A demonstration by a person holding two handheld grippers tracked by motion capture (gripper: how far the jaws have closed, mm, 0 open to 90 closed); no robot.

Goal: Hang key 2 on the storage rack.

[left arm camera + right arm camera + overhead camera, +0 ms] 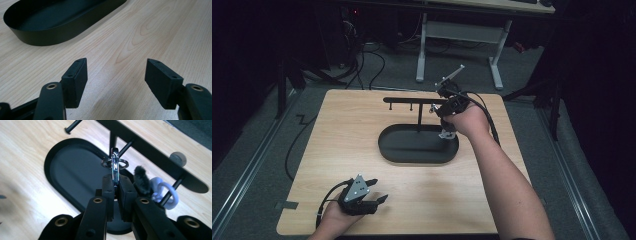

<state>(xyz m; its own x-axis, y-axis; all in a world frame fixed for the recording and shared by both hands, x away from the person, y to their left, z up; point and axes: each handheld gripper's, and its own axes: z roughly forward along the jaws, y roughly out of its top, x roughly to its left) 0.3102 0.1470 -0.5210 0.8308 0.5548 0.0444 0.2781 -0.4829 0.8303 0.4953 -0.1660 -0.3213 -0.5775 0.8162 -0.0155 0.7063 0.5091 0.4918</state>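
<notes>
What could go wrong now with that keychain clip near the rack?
The right gripper pinches only the lower end of the metal clip, so it could twist or slip into the tray. The split ring might miss the peg. The gripper could also bump the white ring charm hanging nearby.

From above the near edge we look forward and down over the whole table point(362, 115). Our left gripper camera sits low, close to the wood; the right one looks steeply down, close. All share the black oval tray point(412, 152) point(50, 37) point(53, 157).
</notes>
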